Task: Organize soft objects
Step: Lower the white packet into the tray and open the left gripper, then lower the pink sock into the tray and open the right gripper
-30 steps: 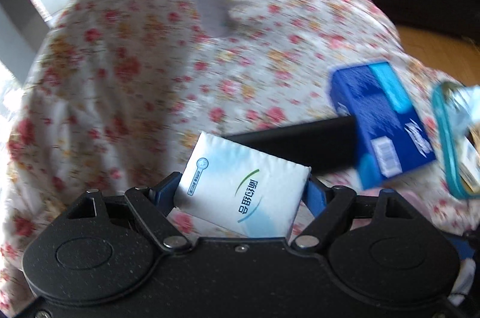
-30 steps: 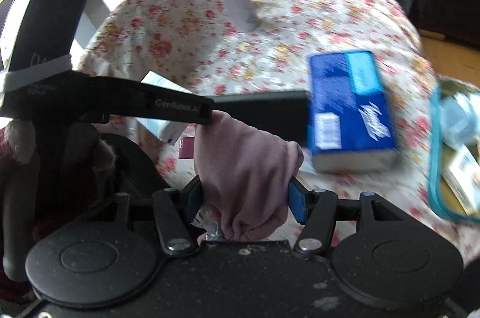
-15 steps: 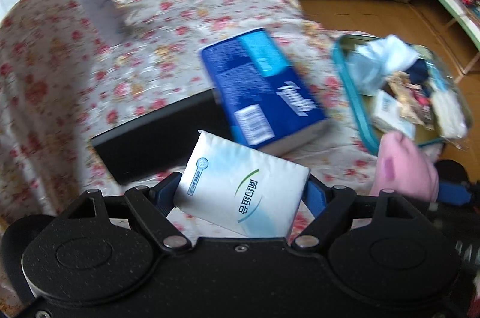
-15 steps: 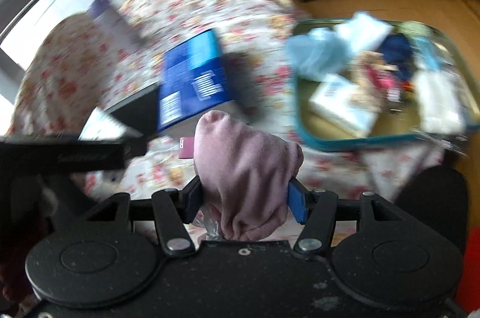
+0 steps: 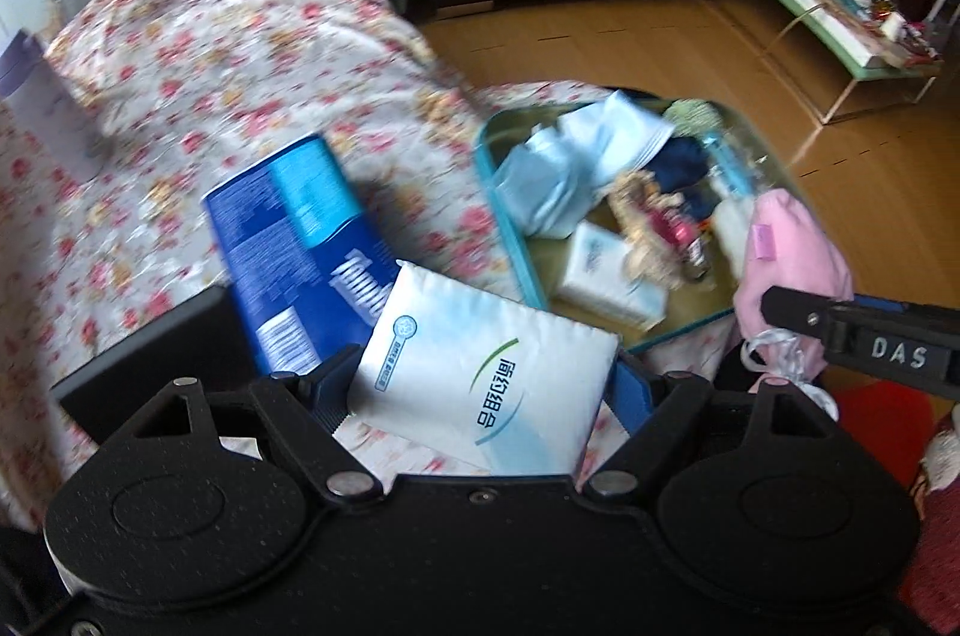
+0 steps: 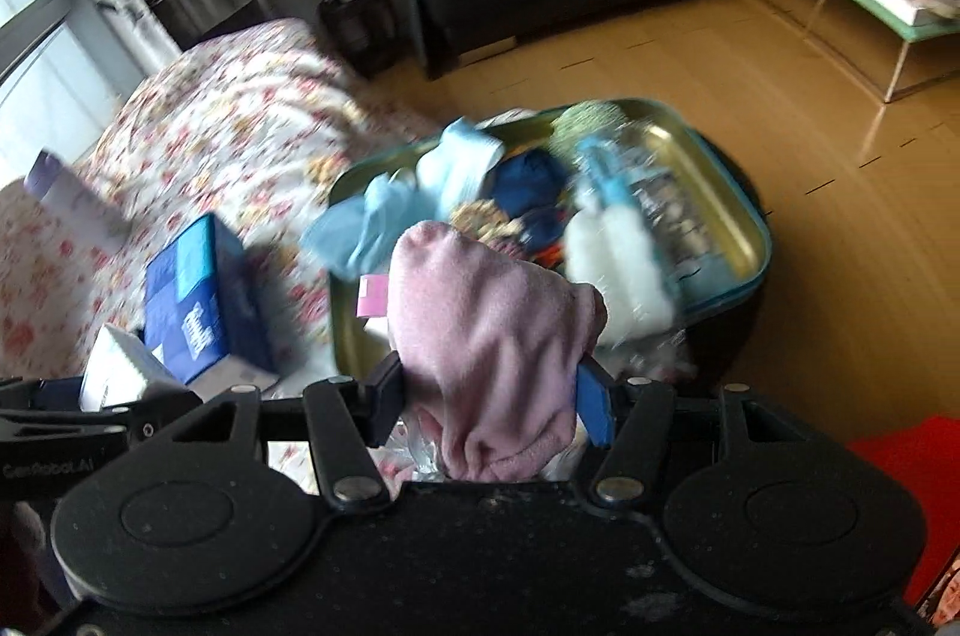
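While angled downward, left claw [image 5: 483,384] clamps white tissue pack [image 5: 486,378], right claw [image 6: 492,396] clamps pink cloth [image 6: 486,342]

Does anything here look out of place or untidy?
Yes. The tray is a jumbled heap, with a light blue cloth hanging over its rim. The blue tissue box lies askew, propped on a black box.

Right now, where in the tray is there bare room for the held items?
Bare tray floor shows at the near left corner, between the rim and light blue cloth. The middle and far right are crowded. The floral cloth behind the blue tissue box is open.
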